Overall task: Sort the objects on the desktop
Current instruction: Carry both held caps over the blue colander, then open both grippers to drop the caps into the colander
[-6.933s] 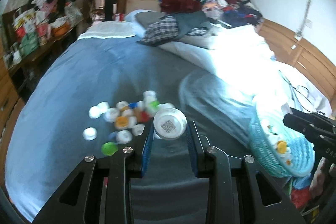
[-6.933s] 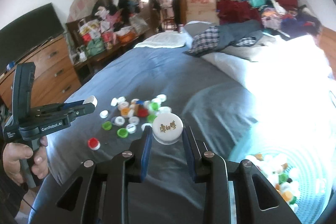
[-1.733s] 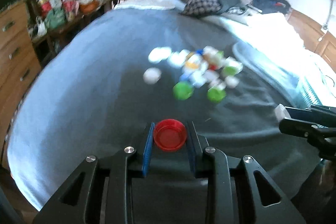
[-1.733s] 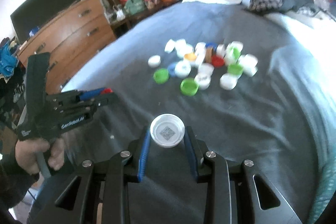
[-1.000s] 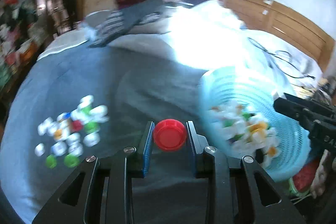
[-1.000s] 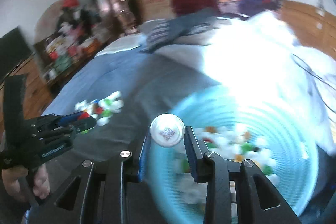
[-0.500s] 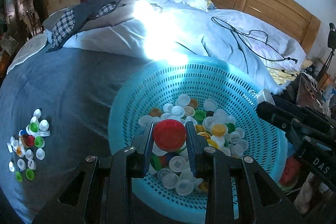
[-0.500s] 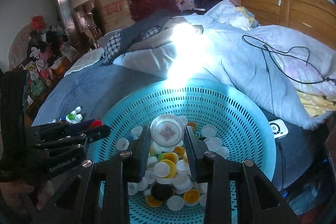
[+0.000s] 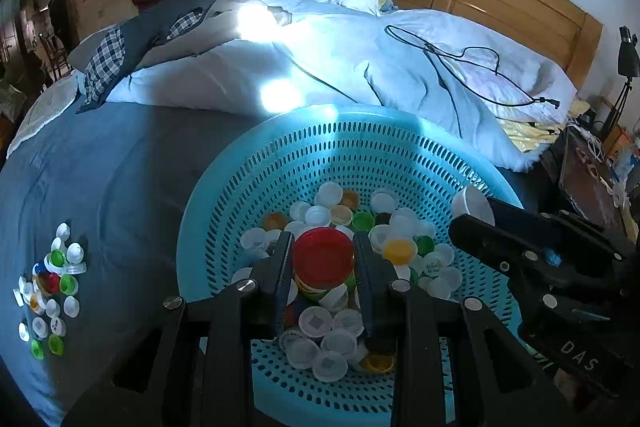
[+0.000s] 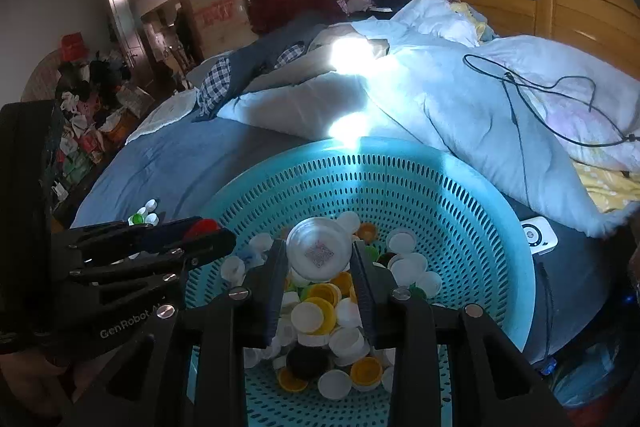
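My left gripper (image 9: pixel 323 259) is shut on a red bottle cap (image 9: pixel 322 256) and hangs over the turquoise perforated basket (image 9: pixel 280 163). My right gripper (image 10: pixel 319 255) is shut on a white cap (image 10: pixel 319 248) with a printed code, over the same basket (image 10: pixel 460 187). Several white, yellow, green and orange caps (image 9: pixel 384 239) lie in the basket's bottom. In the left wrist view the right gripper (image 9: pixel 466 211) comes in from the right with the white cap (image 9: pixel 467 202) at its tip. In the right wrist view the left gripper (image 10: pixel 208 231) shows at the left with the red cap (image 10: pixel 201 225).
A cluster of loose caps (image 9: pixel 50 287) lies on the blue-grey bedspread (image 9: pixel 100 167) left of the basket. A white duvet (image 9: pixel 380 59) with a black cable (image 9: pixel 460 55) lies behind it. A small white device (image 10: pixel 538 235) sits right of the basket. A wooden headboard (image 9: pixel 500 7) stands behind.
Both grippers swung right from the cap pile to above the basket, each carrying its cap. Over the last half second they have barely moved.
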`<state>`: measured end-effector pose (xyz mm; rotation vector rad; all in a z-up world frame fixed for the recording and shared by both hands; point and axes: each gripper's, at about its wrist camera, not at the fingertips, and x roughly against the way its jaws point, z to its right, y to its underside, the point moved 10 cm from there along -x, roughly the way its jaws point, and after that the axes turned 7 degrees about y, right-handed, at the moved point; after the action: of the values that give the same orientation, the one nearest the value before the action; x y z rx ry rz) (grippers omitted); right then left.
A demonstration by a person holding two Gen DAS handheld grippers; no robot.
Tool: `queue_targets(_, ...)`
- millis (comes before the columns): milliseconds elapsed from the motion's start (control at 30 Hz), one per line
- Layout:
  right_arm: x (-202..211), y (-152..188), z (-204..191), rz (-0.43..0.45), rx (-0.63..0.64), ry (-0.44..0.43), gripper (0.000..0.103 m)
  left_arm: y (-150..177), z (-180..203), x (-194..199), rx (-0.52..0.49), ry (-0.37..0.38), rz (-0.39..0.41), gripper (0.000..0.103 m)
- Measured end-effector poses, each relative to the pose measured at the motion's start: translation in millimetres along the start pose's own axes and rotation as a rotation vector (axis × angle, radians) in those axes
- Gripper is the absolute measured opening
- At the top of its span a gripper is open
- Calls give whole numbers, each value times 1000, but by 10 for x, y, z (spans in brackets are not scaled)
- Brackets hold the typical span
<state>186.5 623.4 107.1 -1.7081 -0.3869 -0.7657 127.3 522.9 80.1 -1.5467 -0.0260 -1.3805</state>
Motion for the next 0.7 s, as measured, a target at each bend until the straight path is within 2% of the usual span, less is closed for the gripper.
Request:
queue_targets(567, -24, 13, -9, -6, 11, 7, 36, -30, 30, -14, -7, 5, 4, 25)
queue_targets(700, -27, 12, -8, -6, 14, 15, 46, -35, -11, 3, -4, 1, 9, 31)
